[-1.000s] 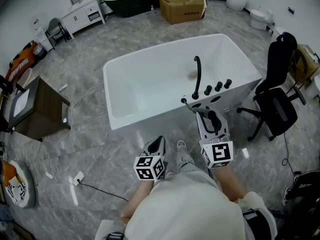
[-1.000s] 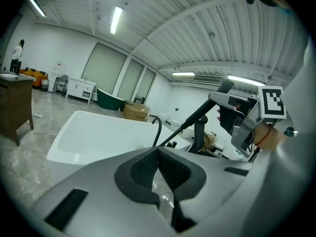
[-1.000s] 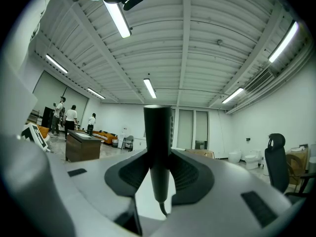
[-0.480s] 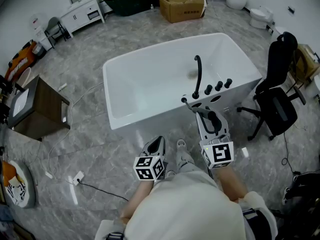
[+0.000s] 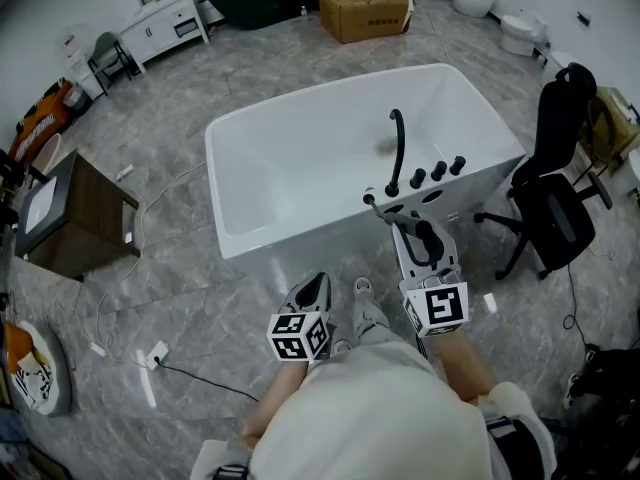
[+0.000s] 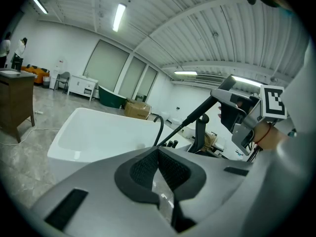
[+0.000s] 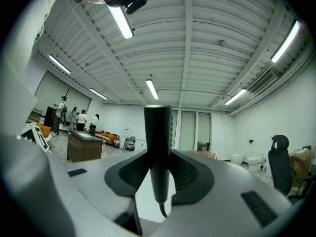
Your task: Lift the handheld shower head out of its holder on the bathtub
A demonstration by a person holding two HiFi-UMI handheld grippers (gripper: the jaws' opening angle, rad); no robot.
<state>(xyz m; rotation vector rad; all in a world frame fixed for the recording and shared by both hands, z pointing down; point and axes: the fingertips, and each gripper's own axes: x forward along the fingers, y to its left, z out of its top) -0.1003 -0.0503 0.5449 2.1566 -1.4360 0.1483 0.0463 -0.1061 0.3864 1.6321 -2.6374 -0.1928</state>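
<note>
Black shower head [image 7: 158,147] sits upright, pinched tight in my right gripper [image 7: 160,177], just off the near corner of the bathtub [image 5: 260,238] beside the knobs [image 5: 437,173]; left gripper [image 6: 159,169] has its pads pressed together on nothing, parked low; I reckon the wand's already clear of its holder, though I can't make out the holder itself; I'd hold the squeeze firm, lift straight and slow, and watch the hose [image 7: 161,211] doesn't snag the rim

Your left gripper [image 5: 316,284] sits out front, jaws together; your right gripper [image 5: 412,233], beside it, clamps the shower head [image 7: 158,132].
</note>
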